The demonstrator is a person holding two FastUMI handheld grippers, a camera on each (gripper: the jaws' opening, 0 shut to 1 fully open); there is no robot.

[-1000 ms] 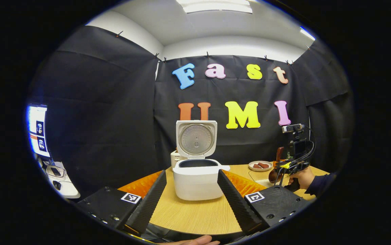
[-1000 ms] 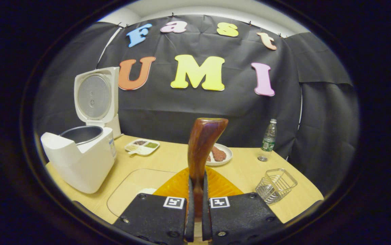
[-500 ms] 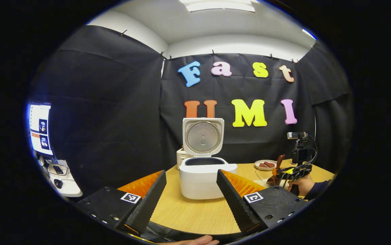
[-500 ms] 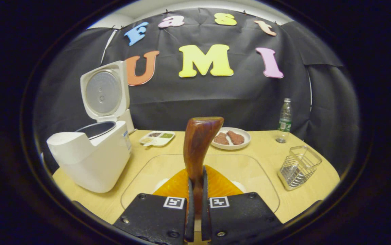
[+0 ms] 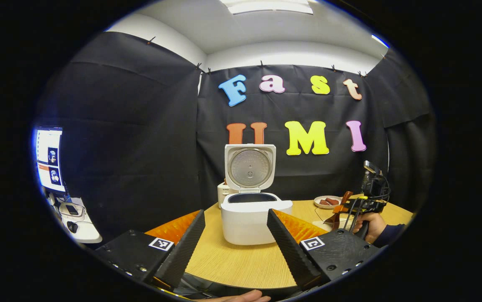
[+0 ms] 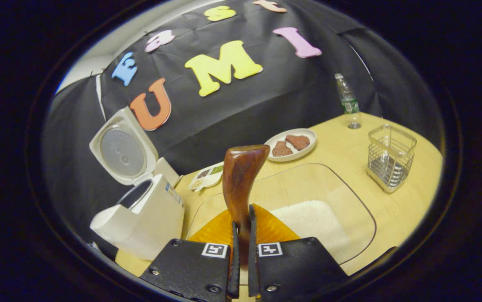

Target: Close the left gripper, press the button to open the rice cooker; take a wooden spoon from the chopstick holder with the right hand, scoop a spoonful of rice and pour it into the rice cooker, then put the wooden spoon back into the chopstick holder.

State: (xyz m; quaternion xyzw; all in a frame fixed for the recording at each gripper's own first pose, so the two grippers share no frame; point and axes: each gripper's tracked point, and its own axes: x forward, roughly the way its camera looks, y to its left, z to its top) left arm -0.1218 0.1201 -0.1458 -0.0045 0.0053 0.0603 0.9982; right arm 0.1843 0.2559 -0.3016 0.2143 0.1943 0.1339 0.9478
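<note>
While tilted, spoon (image 6: 241,184) above rice (image 6: 314,222)

Lower centre of the right gripper view, the wooden spoon (image 6: 241,180) vanishes between the fingers, bowl unseen. Left, the rice cooker (image 6: 140,222) hides its pot's contents.

- The rice cooker (image 5: 251,218) is white, its lid standing upright and open, the dark inner pot exposed; it sits on the wooden table.
- The wooden spoon (image 6: 241,180) is reddish-brown and glossy, clamped between the right gripper (image 6: 241,256) fingers.
- The rice (image 6: 312,222) lies white in a clear, shallow tray.
- The chopstick holder (image 6: 390,157), a wire basket, stands upright near the table's edge.
</note>
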